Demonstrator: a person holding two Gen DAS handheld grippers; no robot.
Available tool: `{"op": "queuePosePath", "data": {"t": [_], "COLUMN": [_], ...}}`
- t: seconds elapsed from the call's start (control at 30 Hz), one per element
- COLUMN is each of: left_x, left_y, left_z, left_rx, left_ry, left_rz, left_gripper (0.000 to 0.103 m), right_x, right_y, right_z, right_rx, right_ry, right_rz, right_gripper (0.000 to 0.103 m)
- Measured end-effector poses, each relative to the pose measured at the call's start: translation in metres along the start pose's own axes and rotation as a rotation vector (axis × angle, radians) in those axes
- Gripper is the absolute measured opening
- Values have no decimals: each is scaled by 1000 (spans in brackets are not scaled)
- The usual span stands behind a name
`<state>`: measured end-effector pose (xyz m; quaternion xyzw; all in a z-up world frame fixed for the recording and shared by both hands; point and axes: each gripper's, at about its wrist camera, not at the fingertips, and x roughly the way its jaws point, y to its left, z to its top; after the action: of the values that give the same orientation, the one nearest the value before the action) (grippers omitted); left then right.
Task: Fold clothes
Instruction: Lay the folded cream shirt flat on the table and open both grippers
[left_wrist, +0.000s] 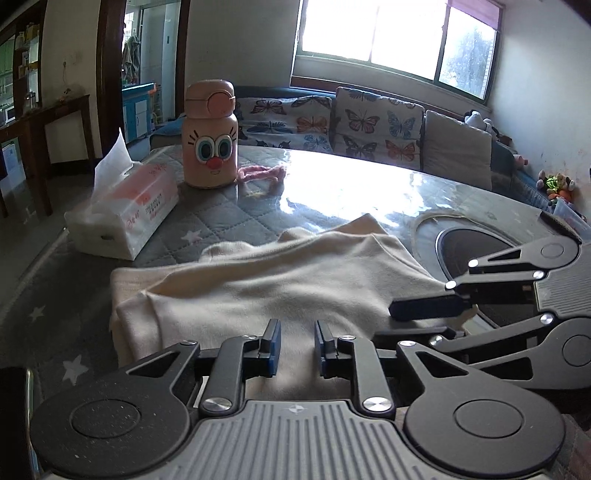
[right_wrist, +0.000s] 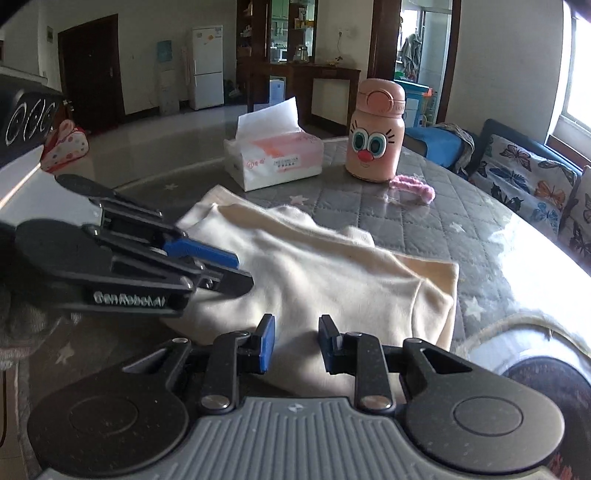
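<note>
Where cream garment (left_wrist: 280, 291) underlies them, left gripper (left_wrist: 297, 347), right gripper (right_wrist: 296, 343) both parted, empty.

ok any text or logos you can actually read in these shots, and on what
"GenRobot.AI": white lettering, slightly blurred, on the left gripper arm, right wrist view.
Tissue box: red logo and a small label line, too blurred to read in either view.
Pink bottle: a cartoon face only, no words.
Cream garment: no text visible.
</note>
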<state>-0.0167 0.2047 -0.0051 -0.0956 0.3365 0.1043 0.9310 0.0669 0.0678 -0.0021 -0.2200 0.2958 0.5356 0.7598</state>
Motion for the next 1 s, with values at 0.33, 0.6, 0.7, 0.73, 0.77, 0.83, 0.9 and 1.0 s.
{"op": "queuePosePath", "data": {"t": [0.33,0.6,0.7,0.73,0.77,0.83,0.9,1.0], "left_x": [-17,-34,-41,-42,-42,-42,-45,-47], "left_y": [7,12,16,18,20,23,25,27], "left_z": [-18,-23,-26,-27,-29,-32,-35,-37], "left_rx": [-43,-71,-80,-84,-88,-99,-107,-122], "left_ry": [-5,-30,-34,-32,-28,-16,-17,-19], "left_rz": [9,15,29,31,34,40,39,41], "left_gripper": [28,28,28,28,28,28,28,28], "right_x": [-24,-25,-26,-26,-26,-26,-27,-30], "right_y": [-6,-19,-24,-26,-28,-31,-33,-32], "right_z": [-14,-20,-22,-23,-24,-26,-26,-25], "right_rx": [66,122,142,149,156,170,181,178], "right_ry": [-19,-15,-14,-14,-13,-12,-16,-28], "right_rz": [19,3,-2,-4,-6,-10,-12,-11], "right_gripper": [26,28,30,30,30,30,30,31]}}
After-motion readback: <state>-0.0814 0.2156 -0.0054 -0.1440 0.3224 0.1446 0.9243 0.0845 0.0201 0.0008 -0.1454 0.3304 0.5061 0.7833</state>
